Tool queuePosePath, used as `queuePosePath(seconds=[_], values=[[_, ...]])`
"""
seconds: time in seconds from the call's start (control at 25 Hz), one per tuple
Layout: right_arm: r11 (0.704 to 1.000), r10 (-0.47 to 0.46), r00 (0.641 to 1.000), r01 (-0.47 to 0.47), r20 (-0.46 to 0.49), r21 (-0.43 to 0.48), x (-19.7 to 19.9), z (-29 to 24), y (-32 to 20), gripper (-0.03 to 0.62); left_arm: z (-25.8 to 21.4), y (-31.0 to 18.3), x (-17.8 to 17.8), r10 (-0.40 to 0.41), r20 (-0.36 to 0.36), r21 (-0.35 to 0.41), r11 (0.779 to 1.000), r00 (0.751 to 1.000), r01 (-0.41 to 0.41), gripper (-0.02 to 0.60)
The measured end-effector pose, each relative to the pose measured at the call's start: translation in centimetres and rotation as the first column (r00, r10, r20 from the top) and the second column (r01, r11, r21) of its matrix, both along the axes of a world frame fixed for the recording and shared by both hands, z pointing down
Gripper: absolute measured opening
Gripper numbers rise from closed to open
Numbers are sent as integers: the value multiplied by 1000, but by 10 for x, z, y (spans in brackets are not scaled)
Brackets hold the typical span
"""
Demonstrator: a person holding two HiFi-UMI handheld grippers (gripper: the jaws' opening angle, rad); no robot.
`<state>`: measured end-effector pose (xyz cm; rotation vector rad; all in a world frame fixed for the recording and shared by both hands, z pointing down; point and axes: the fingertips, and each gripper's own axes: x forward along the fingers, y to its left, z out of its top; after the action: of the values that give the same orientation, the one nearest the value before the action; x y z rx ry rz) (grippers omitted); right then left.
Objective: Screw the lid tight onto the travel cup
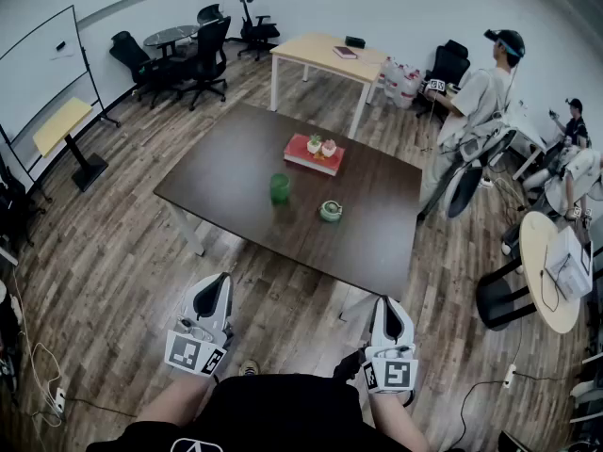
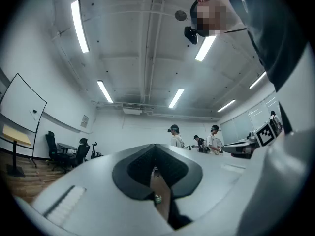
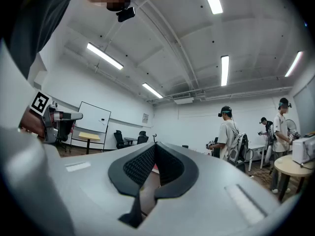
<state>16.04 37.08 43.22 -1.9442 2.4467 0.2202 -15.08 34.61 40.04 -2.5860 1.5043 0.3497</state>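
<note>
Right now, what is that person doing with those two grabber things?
A person stands back from the table, holding a left gripper and a right gripper, both shut and empty. The green cup and its lid sit apart on the table, untouched. The lid is not on the cup yet.

Wood floor (image 1: 113, 243), dark table (image 1: 377, 224), whiteboard (image 1: 38, 73), ceiling strip lights (image 2: 78, 26).
</note>
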Motion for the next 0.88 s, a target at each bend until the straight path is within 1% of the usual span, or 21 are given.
queuePosePath(seconds=[0.32, 0.36, 0.48, 0.56, 0.68, 0.88], values=[[1000, 10, 1000, -10, 17, -3, 8, -2, 3, 6, -5, 3, 7, 6, -8, -2, 1000, 1000, -6, 0], [1000, -2, 1000, 2, 31, 7, 8, -3, 5, 6, -5, 4, 9, 7, -12, -6, 1000, 1000, -7, 0], [997, -78, 995, 75, 66, 36, 2, -9, 10, 8, -4, 6, 14, 11, -19, -5, 1000, 1000, -11, 0], [995, -93, 994, 90, 52, 46, 2, -11, 8, 9, -7, 7, 21, 23, -12, 18, 1000, 1000, -23, 0], [995, -73, 997, 70, 40, 66, 10, -12, 4, 8, -8, 5, 34, 26, 9, 32, 999, 1000, -26, 0], [994, -56, 998, 56, -7, 97, 22, -6, -15, 8, 1, -9, 40, -35, 13, 18, 999, 999, 35, 0]])
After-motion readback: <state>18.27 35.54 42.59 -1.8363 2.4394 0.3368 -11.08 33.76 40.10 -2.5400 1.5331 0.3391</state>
